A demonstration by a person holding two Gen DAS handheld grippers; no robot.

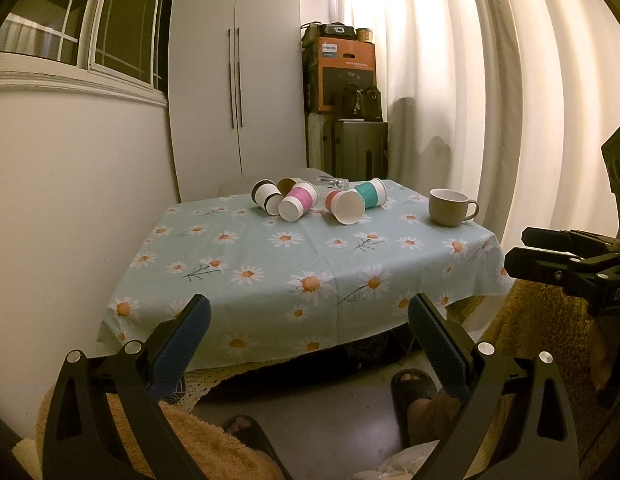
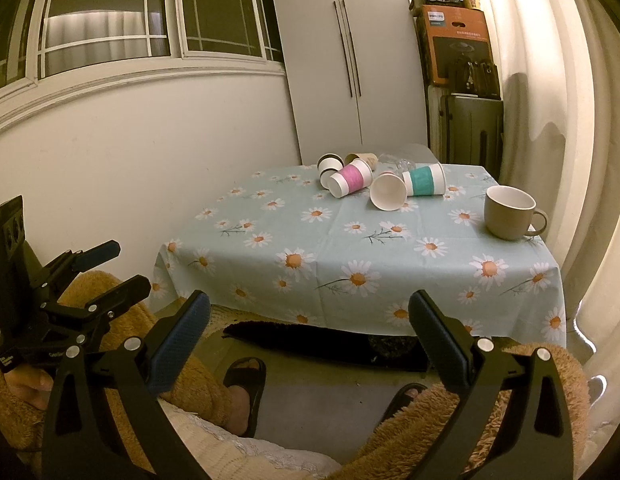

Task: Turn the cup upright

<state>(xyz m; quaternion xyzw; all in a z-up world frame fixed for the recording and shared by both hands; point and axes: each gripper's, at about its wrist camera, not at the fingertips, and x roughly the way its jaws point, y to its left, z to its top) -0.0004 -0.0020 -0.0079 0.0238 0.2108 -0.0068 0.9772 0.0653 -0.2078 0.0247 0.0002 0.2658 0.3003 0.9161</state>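
Several paper cups lie on their sides at the far end of the table (image 1: 270,264): a pink-banded cup (image 1: 298,202) (image 2: 351,179), a teal-banded cup (image 1: 371,193) (image 2: 423,179), a cup with its open mouth facing me (image 1: 347,207) (image 2: 388,191), and dark-banded cups (image 1: 266,196) (image 2: 329,166). A beige mug (image 1: 449,207) (image 2: 509,212) stands upright at the right. My left gripper (image 1: 310,316) is open and empty, held short of the table's near edge. My right gripper (image 2: 310,312) is open and empty, also short of the table.
The table wears a daisy-print cloth (image 2: 349,248). A clear glass object (image 2: 397,162) lies behind the cups. A white wardrobe (image 1: 234,80), stacked boxes and a suitcase (image 1: 349,120) stand behind, curtains (image 1: 489,100) at the right. My feet in slippers (image 1: 413,392) are below.
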